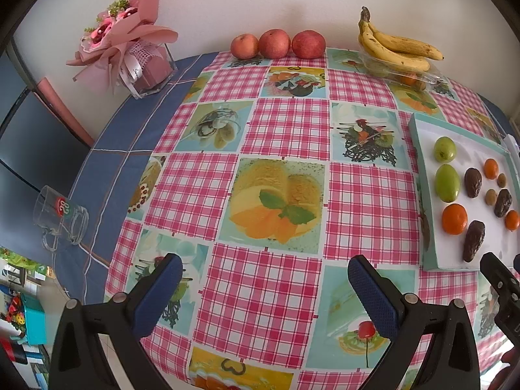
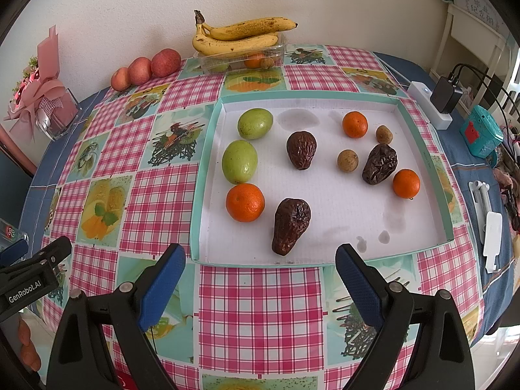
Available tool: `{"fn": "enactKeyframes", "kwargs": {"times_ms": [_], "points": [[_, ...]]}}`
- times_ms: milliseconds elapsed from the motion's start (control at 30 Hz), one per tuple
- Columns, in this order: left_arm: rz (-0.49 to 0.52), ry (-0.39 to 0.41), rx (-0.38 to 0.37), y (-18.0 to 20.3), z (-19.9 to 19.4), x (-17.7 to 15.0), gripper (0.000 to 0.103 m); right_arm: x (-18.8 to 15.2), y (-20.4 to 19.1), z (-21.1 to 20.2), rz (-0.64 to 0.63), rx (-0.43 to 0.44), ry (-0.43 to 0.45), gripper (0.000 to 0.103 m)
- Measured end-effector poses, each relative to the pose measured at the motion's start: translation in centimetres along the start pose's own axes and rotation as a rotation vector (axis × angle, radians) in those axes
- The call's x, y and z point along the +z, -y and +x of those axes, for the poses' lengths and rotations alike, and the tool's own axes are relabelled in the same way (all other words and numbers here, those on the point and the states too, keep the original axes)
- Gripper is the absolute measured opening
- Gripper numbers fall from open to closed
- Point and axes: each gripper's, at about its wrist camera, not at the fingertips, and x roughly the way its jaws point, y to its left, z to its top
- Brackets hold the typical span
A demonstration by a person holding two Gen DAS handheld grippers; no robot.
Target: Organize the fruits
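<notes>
Altogether, the tray (image 2: 208, 175) holds three oranges (image 2: 245, 202), three dates (image 2: 290, 226), two green fruits (image 2: 240, 161), both tongs (image 2: 260, 271) spread.

Bouquet (image 1: 122, 29), glass mug (image 1: 61, 217), charger (image 2: 445, 94)

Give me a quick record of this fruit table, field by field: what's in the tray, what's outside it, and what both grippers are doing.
tray: shallow, white floor, teal rim
in tray: two green fruits, three oranges, three dark wrinkled fruits, two small brown fruits
bananas: on clear container by the wall
apples: three in a row by the wall
left gripper: open, empty, over tablecloth
right gripper: open, empty, before tray's near edge
</notes>
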Motion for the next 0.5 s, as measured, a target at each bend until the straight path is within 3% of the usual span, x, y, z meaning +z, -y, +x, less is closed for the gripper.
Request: {"fn": "enactKeyframes", "kwargs": {"times_ms": [500], "points": [[0.009, 0.006, 0.005, -0.21, 0.06, -0.04, 0.103, -0.01, 0.06, 0.03, -0.001, 0.001, -0.001, 0.094]]}}
